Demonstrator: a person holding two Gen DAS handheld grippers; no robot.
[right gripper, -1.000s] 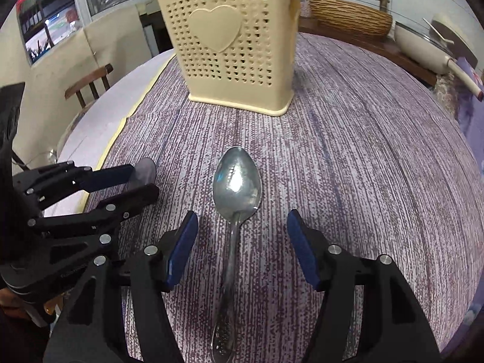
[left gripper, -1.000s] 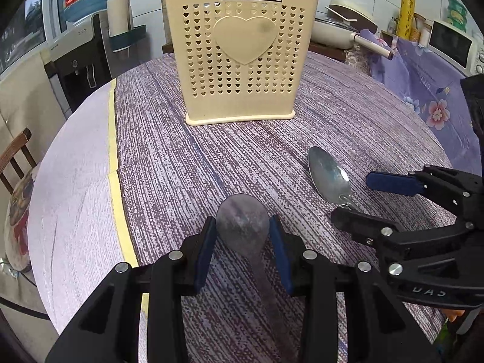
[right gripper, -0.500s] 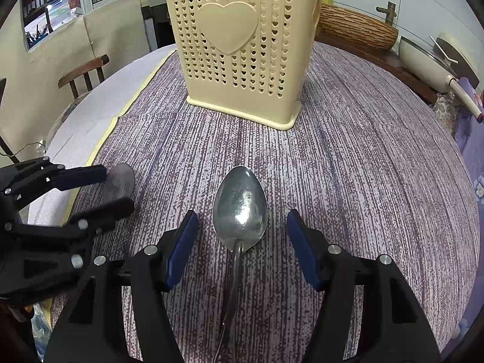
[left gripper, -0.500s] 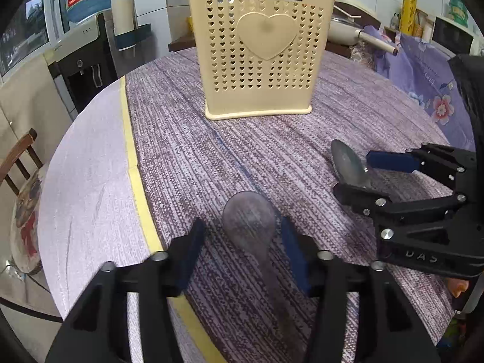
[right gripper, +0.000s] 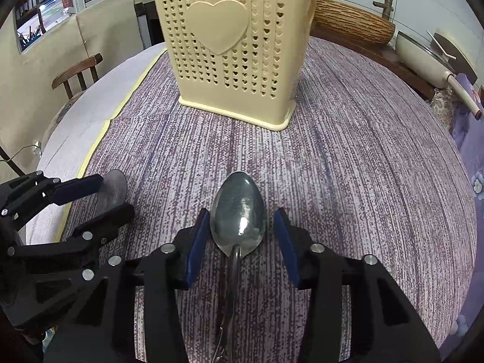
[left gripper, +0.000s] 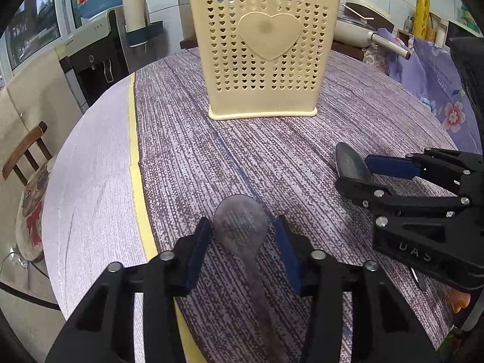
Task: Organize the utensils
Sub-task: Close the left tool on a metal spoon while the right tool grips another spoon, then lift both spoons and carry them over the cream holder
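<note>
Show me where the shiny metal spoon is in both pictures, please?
Left wrist view: the shiny metal spoon is at the right, its bowl poking out between the right gripper's fingers.
Right wrist view: the same spoon lies at bottom centre on the table, between the open blue pads, handle running toward the camera.
Shared landmark: the cream utensil holder with the heart stands behind it in both.
</note>
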